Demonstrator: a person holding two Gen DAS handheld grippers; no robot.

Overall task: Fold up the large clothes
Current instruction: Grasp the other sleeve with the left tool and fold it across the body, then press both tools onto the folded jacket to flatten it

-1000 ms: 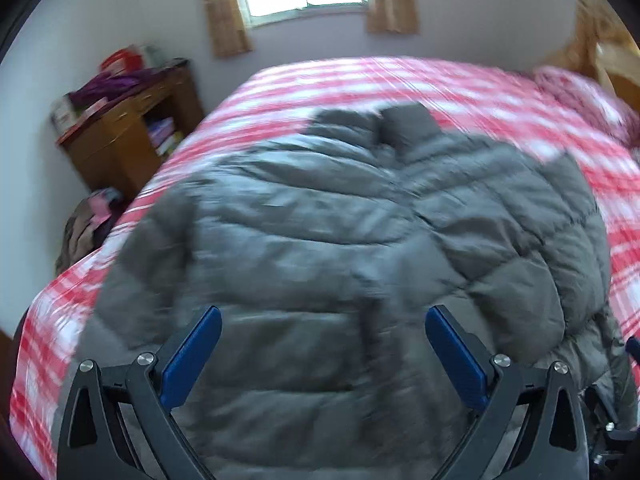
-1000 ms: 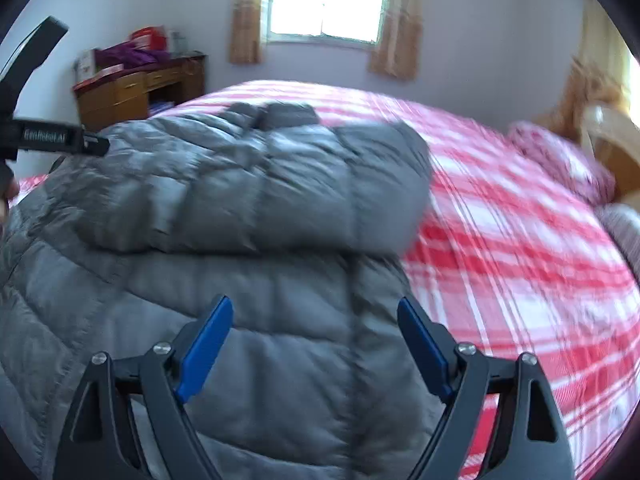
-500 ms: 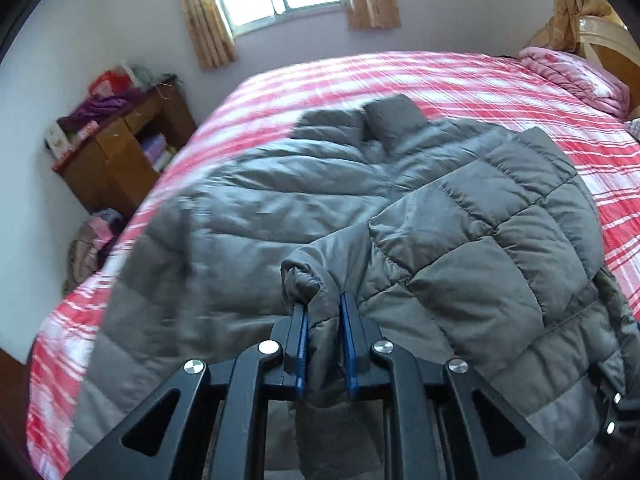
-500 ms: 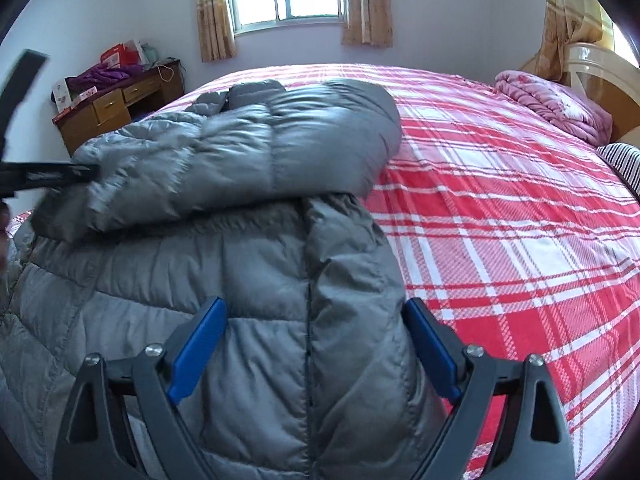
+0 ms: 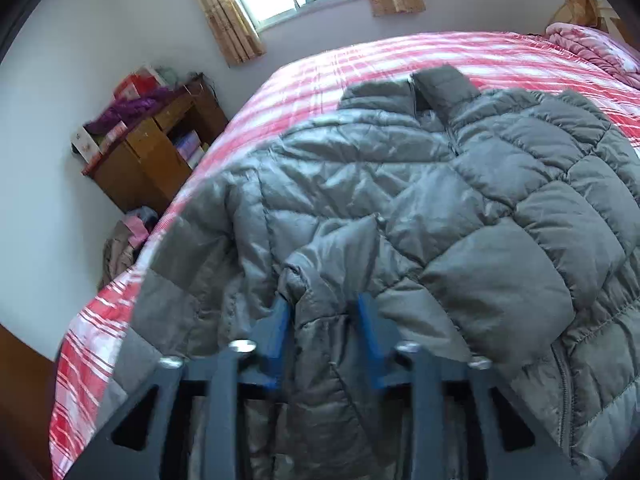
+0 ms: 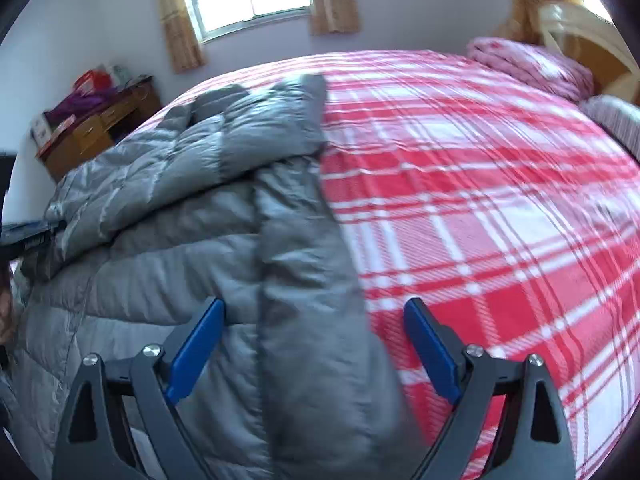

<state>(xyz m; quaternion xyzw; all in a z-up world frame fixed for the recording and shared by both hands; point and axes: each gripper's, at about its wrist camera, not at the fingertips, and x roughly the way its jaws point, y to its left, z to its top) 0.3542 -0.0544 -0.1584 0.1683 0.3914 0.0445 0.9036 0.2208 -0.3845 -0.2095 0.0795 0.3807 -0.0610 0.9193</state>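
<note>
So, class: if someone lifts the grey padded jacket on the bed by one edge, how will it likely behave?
The jacket would probably sag and flop, as its folded sleeve already droops. Puffy quilting suggests lightness for its bulk. The shiny fabric may slip.

The left gripper [image 5: 324,320] points down at a grey padded jacket [image 5: 460,200] that lies on a bed with a red and white checked cover [image 5: 312,80]. Its jaws have just been opening, and a fold of the cuff [image 5: 316,280] is between the blue pads [image 5: 280,328]; because of blur, it seems the pads no longer press it. Far ahead is the jacket collar [image 5: 436,88]. To the left stands a wooden desk [image 5: 148,160].
</note>
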